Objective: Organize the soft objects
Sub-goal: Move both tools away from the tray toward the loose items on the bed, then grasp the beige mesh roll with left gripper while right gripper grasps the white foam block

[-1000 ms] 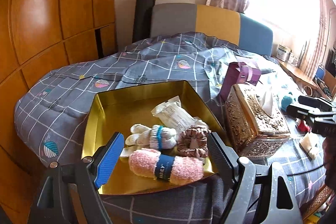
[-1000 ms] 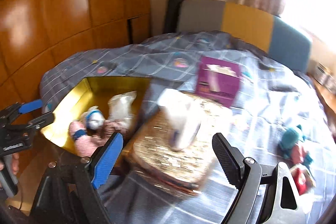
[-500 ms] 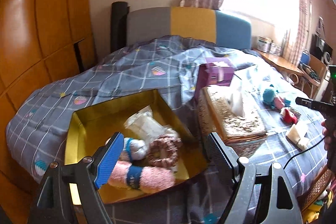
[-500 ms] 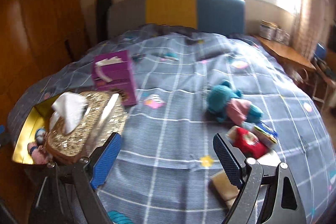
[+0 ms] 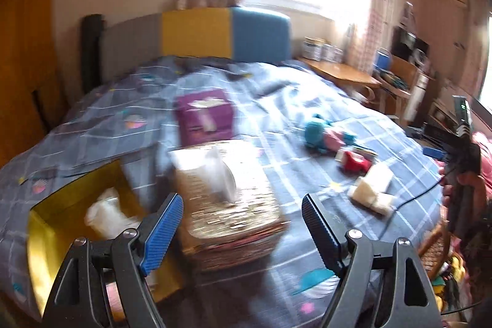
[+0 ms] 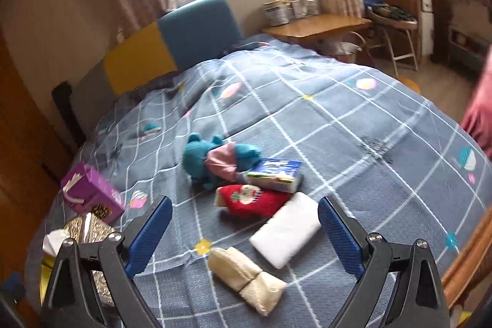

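My right gripper is open and empty, above loose soft things on the bed: a teal plush toy, a red Santa sock, a white folded cloth, a cream rolled bundle and a blue tissue pack. My left gripper is open and empty, above the gold tissue box. The gold tray sits at lower left with a white packet in it. The plush toy and the red sock also show in the blurred left wrist view.
A purple tissue box lies on the grey checked quilt. The headboard is at the back, a wooden desk and chair beyond the bed. The right gripper handle shows at the right.
Both views have swung to the right. The left gripper moved from over the gold tray to over the tissue box. The right gripper moved closer to the loose soft things.
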Demonstrator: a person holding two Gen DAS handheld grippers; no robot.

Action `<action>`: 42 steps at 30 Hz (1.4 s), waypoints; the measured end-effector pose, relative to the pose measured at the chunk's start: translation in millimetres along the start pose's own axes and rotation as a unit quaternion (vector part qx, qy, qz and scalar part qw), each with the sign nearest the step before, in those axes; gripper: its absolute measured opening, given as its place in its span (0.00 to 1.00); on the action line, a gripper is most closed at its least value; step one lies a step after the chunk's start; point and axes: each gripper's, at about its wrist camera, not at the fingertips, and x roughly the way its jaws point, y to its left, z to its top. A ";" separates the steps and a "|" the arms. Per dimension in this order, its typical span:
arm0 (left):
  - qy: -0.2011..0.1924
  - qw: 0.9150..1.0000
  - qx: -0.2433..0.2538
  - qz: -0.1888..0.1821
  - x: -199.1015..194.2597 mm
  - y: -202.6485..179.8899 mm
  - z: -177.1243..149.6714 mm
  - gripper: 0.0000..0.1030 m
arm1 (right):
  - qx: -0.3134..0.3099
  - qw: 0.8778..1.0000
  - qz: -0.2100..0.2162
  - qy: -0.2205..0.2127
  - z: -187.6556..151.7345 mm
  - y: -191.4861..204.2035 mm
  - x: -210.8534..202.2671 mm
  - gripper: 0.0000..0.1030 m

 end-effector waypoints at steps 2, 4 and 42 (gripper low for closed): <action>0.018 0.999 0.023 -0.026 14.7 -21.2 7.3 0.79 | 0.012 1.000 -0.001 0.000 -0.3 -10.4 -2.3 0.95; 0.035 0.997 0.045 -0.049 31.8 -42.8 11.9 0.78 | 0.022 1.000 -0.001 0.000 -1.3 -18.7 -3.5 0.96; 0.289 0.939 0.008 -0.186 254.3 -231.1 1.7 0.78 | 0.132 0.984 0.120 0.019 -15.5 -68.5 7.7 0.97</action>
